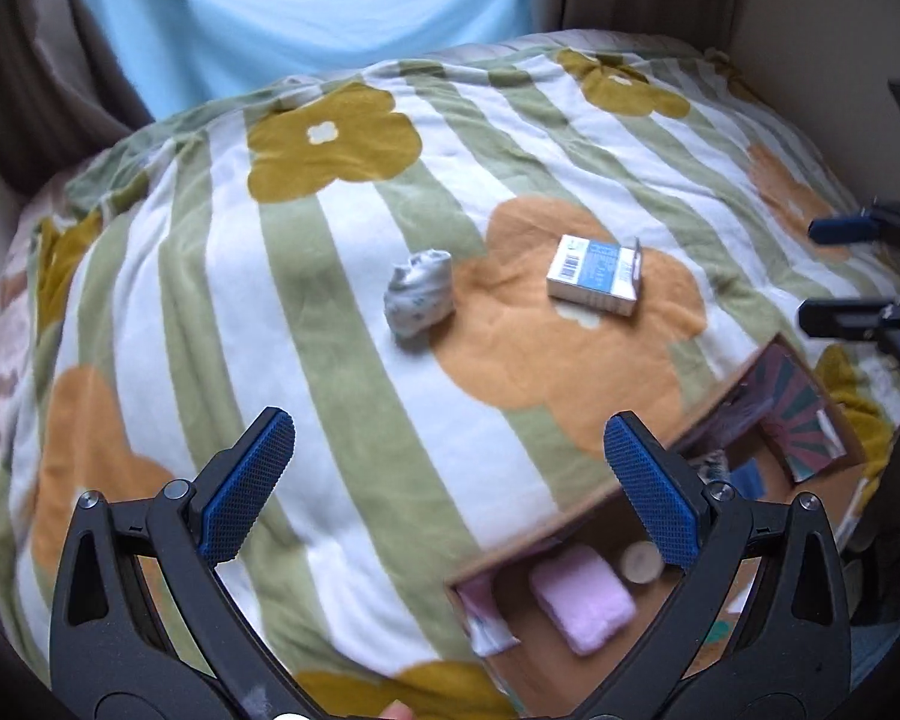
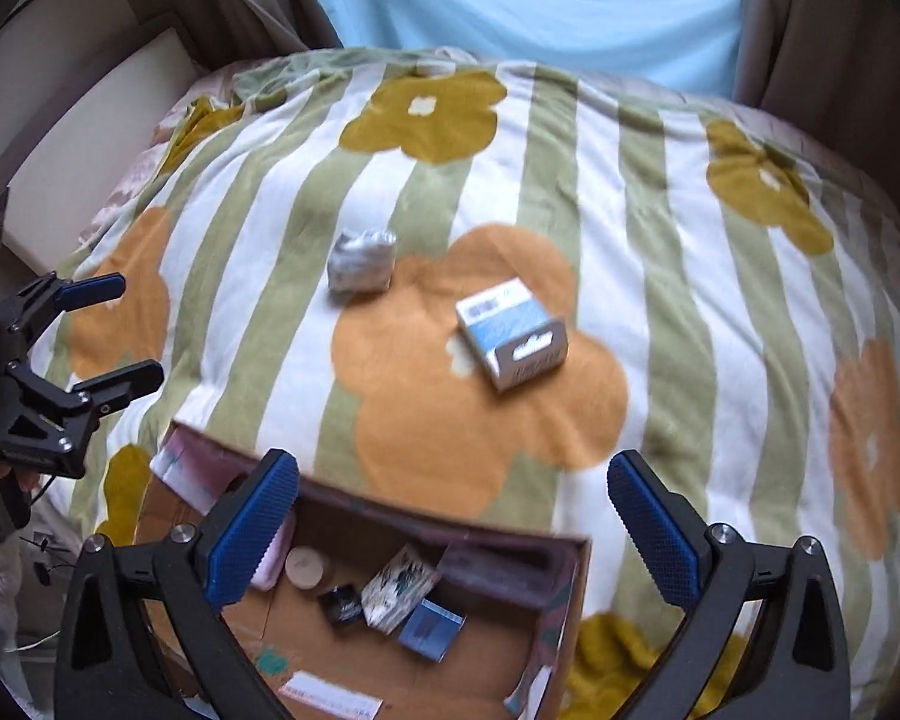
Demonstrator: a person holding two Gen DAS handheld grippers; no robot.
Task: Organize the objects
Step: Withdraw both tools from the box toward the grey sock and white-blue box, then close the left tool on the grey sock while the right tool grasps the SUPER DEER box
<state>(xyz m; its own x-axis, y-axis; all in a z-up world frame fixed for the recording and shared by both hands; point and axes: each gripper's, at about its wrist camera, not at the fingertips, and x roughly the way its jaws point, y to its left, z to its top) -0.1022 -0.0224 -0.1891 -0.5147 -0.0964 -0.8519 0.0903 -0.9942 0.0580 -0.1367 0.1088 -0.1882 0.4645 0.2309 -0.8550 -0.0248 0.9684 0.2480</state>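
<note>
Both the left gripper (image 1: 450,456) and right gripper (image 2: 453,495) are held wide open and empty above the cardboard box (image 2: 561,594); a small carton (image 2: 510,339) and crumpled wad (image 2: 361,260) are left unobstructed farther off on the flowered blanket (image 2: 660,240).

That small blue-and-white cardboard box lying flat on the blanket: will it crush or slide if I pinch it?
The small blue-and-white cardboard box looks like thin card, so a hard pinch would probably dent it. It lies flat on the soft floral blanket, so it should not roll, though the fleece may give underneath. It is probably light.
</note>
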